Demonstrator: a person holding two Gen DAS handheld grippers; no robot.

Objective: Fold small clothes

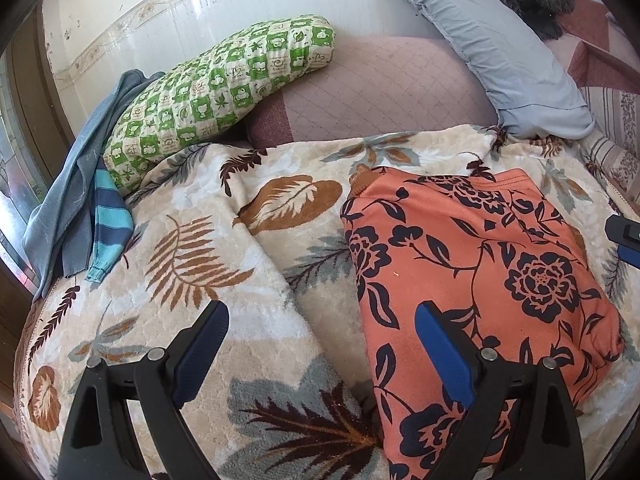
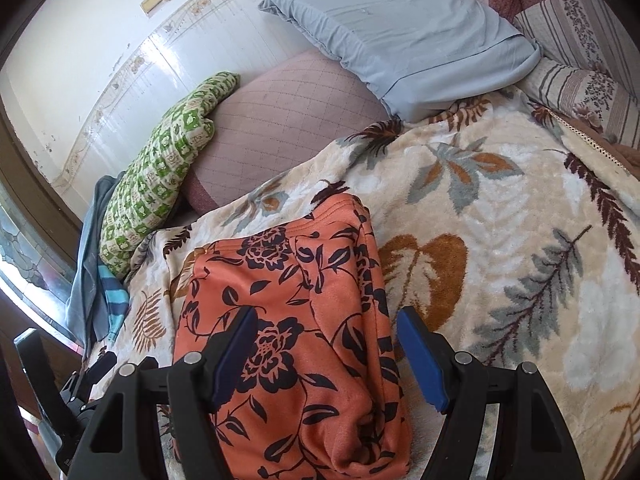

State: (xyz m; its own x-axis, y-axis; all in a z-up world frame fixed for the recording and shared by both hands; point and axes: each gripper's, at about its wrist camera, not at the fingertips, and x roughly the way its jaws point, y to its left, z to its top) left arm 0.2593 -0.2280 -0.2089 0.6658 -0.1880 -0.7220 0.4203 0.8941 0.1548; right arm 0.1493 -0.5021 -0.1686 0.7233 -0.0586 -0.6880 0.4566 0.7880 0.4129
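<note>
Nearby, green checked pillow (image 1: 216, 92) overlaps blue clothes (image 1: 76, 200) beyond orange garment (image 1: 472, 264).

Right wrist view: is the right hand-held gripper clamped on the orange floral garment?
No, the right hand-held gripper is open, its fingers spread above the orange floral garment.

Open leaf-print blanket (image 2: 500, 240) right of folded orange garment (image 2: 304, 320); pillows (image 2: 400, 28) behind.

Pretty bright daylight in both views, coming in from the window (image 1: 16, 184) on the left, so the glossy wall tiles (image 2: 168, 60) catch streaky white glare. Shadows stay soft. Heavy fisheye bending with black corners, and the tongs up close look a bit soft while the blanket (image 1: 192, 248) stays sharp
</note>
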